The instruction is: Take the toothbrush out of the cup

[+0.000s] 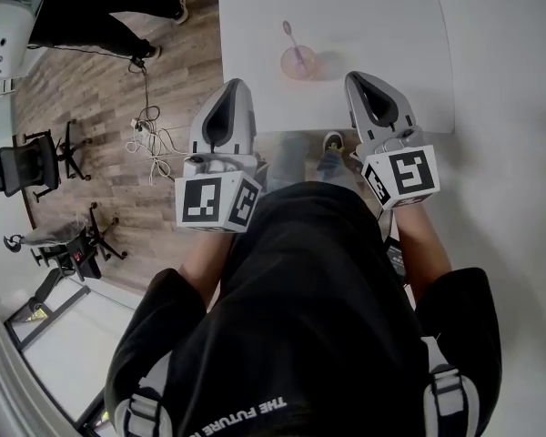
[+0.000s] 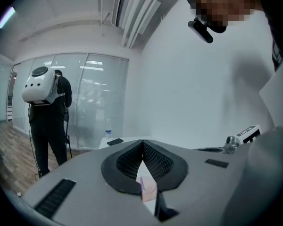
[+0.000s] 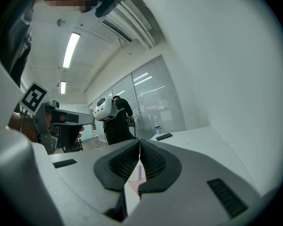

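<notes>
Pink and see-through, the cup point(image 1: 300, 65) stands on the white desk point(image 1: 373, 16) not far from its near edge, with the purple toothbrush point(image 1: 291, 36) still in it, head up and leaning to the far left. The left gripper point(image 1: 237, 86) hangs over the desk's near left corner and the right gripper point(image 1: 356, 78) over the near edge to the right of the cup. The cup sits between them, a little farther off, touching neither. Only bare desk surface lies between each gripper and the cup.

Both pairs of jaws are closed, tips pressed together and holding nothing. In each gripper view the cup shows only through the slit behind the tips.

At the far end of the desk stand a water bottle point(image 2: 108, 127) and a dark phone point(image 2: 115, 141), well apart from the cup. Off to the left, on the wooden floor point(image 1: 91, 89), are loose cables point(image 1: 151, 135) and a black office chair point(image 1: 25, 164). Beyond them, a person in black point(image 2: 49, 121) with a white backpack point(image 2: 39, 85) faces a glass wall.
</notes>
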The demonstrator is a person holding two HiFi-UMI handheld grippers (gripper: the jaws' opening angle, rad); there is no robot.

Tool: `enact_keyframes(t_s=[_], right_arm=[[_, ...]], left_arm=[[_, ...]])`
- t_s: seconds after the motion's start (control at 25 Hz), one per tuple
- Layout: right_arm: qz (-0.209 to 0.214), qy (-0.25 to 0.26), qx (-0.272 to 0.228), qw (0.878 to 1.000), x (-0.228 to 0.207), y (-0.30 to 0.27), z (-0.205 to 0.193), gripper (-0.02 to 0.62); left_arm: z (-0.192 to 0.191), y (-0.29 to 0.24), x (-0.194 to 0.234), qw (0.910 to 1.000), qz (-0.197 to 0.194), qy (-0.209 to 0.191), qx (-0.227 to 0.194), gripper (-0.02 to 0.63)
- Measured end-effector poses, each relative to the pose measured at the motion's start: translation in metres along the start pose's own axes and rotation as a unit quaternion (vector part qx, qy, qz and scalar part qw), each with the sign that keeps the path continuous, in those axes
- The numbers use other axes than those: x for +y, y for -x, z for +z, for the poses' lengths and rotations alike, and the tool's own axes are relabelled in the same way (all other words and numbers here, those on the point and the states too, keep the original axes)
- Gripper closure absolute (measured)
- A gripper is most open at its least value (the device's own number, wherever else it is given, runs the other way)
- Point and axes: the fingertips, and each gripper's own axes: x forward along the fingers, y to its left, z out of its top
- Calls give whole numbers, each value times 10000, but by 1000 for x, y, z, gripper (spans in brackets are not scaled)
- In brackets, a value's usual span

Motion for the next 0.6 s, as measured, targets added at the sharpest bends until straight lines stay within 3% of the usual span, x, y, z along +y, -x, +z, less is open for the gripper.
enact_keyframes(t_s=[0.36, 0.6], right_arm=[[-35, -206, -59, 9998, -6, -9, 6, 575], [-32, -131, -2, 9999, 2, -25, 2, 575]], left_arm=[[18, -13, -3, 9999, 0, -124, -24, 584], [10, -16, 9, 10000, -69, -35, -12, 584]])
